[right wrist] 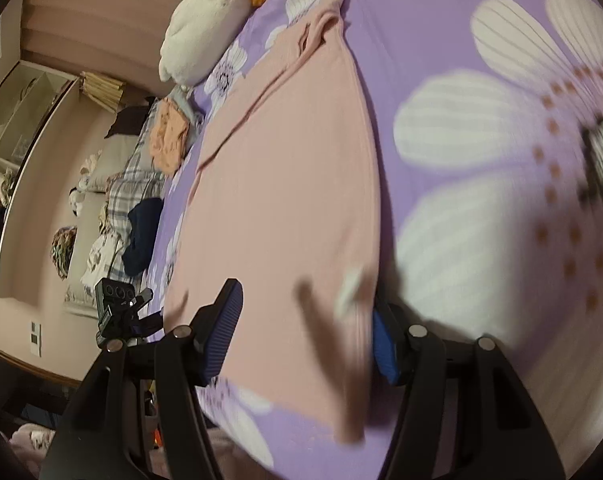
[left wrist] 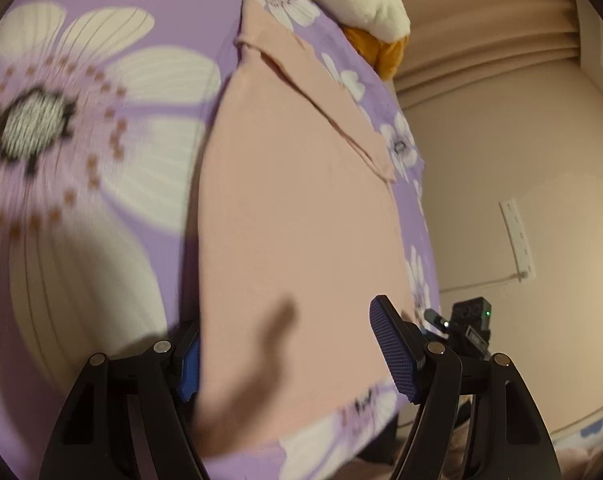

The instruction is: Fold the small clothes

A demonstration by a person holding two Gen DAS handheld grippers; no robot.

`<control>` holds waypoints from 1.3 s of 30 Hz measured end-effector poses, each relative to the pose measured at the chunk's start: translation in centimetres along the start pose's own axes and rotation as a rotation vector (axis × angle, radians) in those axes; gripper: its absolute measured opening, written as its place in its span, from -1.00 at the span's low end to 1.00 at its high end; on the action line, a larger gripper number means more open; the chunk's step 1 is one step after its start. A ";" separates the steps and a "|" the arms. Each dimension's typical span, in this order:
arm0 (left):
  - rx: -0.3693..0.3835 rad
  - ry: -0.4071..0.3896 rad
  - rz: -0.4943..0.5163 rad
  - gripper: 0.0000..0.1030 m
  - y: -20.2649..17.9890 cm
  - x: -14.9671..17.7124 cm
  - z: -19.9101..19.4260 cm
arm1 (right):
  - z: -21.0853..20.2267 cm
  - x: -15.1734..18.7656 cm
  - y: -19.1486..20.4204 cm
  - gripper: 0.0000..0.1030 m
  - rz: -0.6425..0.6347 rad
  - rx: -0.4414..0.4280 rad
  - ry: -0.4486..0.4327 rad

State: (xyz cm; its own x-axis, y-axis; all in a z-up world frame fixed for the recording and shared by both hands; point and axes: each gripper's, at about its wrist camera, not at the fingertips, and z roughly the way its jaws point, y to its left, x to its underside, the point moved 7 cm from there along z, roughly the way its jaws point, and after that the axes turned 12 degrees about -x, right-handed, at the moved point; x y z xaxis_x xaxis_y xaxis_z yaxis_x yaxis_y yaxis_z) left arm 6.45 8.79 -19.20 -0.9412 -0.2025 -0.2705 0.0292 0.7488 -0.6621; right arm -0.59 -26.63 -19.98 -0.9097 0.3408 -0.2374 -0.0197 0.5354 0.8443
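A pale pink garment (left wrist: 293,208) lies flat on a purple bedsheet with big white flowers (left wrist: 81,128). Its far end has a folded collar or flap. My left gripper (left wrist: 293,356) is open over the garment's near edge, with its left blue pad (left wrist: 189,372) behind the cloth edge and its right pad (left wrist: 393,352) above the cloth. In the right wrist view the same garment (right wrist: 285,184) fills the middle. My right gripper (right wrist: 305,332) is open astride its near edge, its right pad (right wrist: 383,348) partly hidden by cloth. Neither holds anything.
A white and orange plush pillow (left wrist: 365,4) sits at the bed's far end. The other gripper's camera (left wrist: 469,320) shows past the bed edge. In the right wrist view, piled clothes (right wrist: 141,200) and an orange folded item (right wrist: 167,140) lie along the bed's side; shelves (right wrist: 17,152) stand by the wall.
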 end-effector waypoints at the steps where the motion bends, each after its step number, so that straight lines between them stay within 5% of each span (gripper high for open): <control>1: -0.005 0.001 -0.002 0.40 0.0 0.5 -0.1 | -0.1 0.6 0.1 0.12 0.000 0.001 0.003; 4: -0.056 -0.013 0.010 0.08 0.1 1.1 0.0 | 0.3 1.4 0.0 -0.09 -0.022 0.039 -0.005; 9: -0.127 0.029 0.005 -0.92 0.7 0.7 2.1 | 1.0 0.3 -0.8 -0.84 -0.035 0.108 -0.016; 13: -0.135 0.027 -0.017 -0.96 0.5 -0.2 2.4 | 1.3 -0.6 0.6 -0.88 -0.105 0.149 -0.026; 18: -0.049 -0.062 0.051 -0.98 -2.2 -0.5 -0.4 | -1.2 -2.0 5.3 -0.88 -0.209 0.034 -0.137; 27: 0.068 -0.222 0.138 -1.00 -6.4 -2.5 -5.4 | -2.6 -3.2 8.8 -0.89 -0.299 -0.010 -0.216; 39: 0.062 -0.234 0.172 -1.00 -7.1 -1.0 -7.3 | -5.3 -0.2 10.6 -0.90 -0.355 -0.021 -0.228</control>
State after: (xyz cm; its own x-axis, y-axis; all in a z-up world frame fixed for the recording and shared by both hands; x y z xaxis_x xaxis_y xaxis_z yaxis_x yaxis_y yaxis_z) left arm 4.73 8.33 -9.15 -0.8174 -0.2214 -0.5318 0.2090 0.7463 -0.6319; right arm -2.78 -25.14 -8.43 -0.7300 0.3018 -0.6132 -0.3254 0.6356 0.7001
